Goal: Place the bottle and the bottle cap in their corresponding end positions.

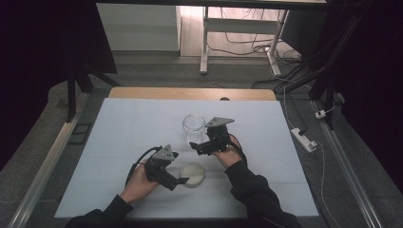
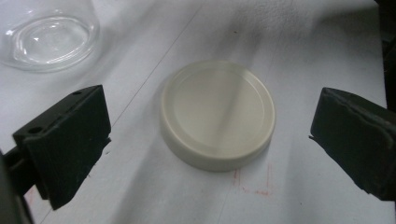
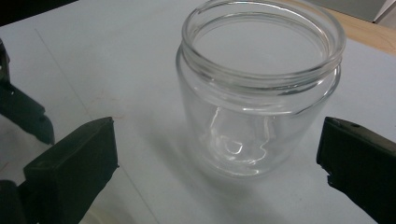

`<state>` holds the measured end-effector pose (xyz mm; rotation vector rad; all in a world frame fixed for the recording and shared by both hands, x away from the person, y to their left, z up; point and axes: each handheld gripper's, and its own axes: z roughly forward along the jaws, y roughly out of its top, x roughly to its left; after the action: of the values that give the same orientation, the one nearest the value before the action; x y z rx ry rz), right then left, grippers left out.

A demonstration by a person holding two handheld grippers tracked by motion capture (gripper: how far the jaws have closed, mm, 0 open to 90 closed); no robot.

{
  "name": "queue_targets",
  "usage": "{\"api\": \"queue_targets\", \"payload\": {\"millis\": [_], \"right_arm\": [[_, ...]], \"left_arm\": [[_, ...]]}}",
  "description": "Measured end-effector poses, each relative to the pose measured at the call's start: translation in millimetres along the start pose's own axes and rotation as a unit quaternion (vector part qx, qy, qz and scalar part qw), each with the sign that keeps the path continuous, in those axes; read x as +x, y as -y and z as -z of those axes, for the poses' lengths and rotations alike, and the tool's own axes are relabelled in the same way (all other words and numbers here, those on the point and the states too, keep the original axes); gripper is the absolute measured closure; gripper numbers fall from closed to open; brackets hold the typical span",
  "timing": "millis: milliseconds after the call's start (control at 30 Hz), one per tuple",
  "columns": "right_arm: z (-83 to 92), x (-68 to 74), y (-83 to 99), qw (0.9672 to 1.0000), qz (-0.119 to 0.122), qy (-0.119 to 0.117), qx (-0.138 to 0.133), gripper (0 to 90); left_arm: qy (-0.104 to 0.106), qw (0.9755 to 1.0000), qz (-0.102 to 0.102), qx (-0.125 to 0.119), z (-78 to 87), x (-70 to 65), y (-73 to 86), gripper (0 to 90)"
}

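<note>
At the centre of the high view, the left gripper (image 1: 183, 180) sits low with its jaws spread wide on either side of the cream lid (image 1: 193, 173), which lies flat on the white table (image 1: 123, 137) and is not gripped. Just above and right of it, the right gripper (image 1: 196, 146) is likewise wide open and holds nothing. The lidless, upright glass jar (image 1: 194, 126) stands between its jaws, untouched.
</note>
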<state>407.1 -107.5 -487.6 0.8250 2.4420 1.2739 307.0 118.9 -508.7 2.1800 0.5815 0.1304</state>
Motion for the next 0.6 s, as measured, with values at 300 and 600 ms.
{"api": "queue_targets", "payload": {"millis": [300,600], "right_arm": [[21.7,11.0,2.0,0.9999,0.005,-0.004,-0.012,0.0],[49.2,21.8,13.3,0.9997,0.009,-0.012,-0.018,0.0]], "left_arm": [[-0.005,0.9999,0.006,-0.011,17.9,-3.2,1.4,0.0],[-0.011,0.9991,0.029,-0.029,41.2,-4.0,11.1,0.0]]}}
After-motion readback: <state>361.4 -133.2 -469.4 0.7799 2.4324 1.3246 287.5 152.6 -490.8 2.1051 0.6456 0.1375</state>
